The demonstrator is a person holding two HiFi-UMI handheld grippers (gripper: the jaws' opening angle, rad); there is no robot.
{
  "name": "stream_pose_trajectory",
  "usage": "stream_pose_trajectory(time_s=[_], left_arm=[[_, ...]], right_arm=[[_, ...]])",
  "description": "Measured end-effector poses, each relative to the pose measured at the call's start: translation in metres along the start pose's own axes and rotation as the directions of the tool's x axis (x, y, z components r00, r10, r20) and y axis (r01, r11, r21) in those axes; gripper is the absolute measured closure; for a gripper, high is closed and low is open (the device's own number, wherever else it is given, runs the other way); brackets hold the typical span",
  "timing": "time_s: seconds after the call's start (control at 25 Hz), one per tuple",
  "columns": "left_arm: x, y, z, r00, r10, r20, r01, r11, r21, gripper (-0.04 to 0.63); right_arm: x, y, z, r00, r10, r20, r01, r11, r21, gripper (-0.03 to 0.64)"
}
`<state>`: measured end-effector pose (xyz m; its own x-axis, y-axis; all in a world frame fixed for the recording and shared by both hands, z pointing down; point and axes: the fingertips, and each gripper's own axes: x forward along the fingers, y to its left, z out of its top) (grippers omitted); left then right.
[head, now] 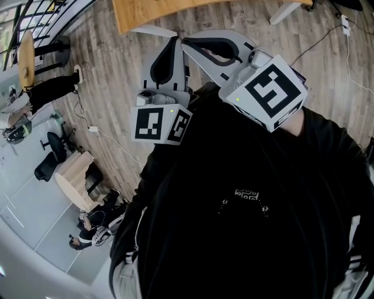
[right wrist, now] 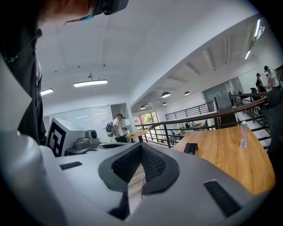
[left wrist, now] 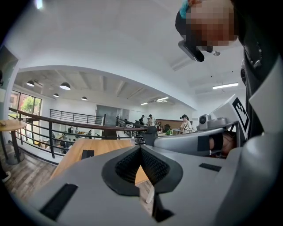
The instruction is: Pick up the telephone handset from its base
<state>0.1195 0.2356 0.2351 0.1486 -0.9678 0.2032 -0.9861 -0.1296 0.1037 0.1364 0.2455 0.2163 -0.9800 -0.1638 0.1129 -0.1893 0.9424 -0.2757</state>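
Note:
No telephone or handset can be made out in any view. Both grippers are held up in front of the person's dark top, pointing roughly level, with their tips close together. My left gripper (head: pixel 174 40) (left wrist: pixel 140 148) is shut, its black pads meeting with nothing between them. My right gripper (head: pixel 188 44) (right wrist: pixel 140 146) is also shut and empty. A small dark flat object (right wrist: pixel 191 148) (left wrist: pixel 87 153) lies on a long wooden table (right wrist: pixel 230 154) (left wrist: pixel 84 148) ahead; what it is cannot be told.
The wooden table's edge (head: pixel 152 11) shows beyond the gripper tips, over a wood-plank floor. A clear bottle (right wrist: pixel 242 134) stands on the table. A black railing (right wrist: pixel 199 119) (left wrist: pixel 53 128) runs behind it. People stand far off in the room.

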Motion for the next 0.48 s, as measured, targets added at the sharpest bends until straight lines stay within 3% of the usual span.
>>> stream_pose_trajectory(time_s=[0.48], left_arm=[[0.018, -0.012, -0.003, 0.999, -0.018, -0.026, 0.018, 1.0, -0.012, 0.591]], right_arm=[[-0.012, -0.02, -0.001, 1.0, -0.002, 0.017, 0.001, 0.999, 0.033, 0.6]])
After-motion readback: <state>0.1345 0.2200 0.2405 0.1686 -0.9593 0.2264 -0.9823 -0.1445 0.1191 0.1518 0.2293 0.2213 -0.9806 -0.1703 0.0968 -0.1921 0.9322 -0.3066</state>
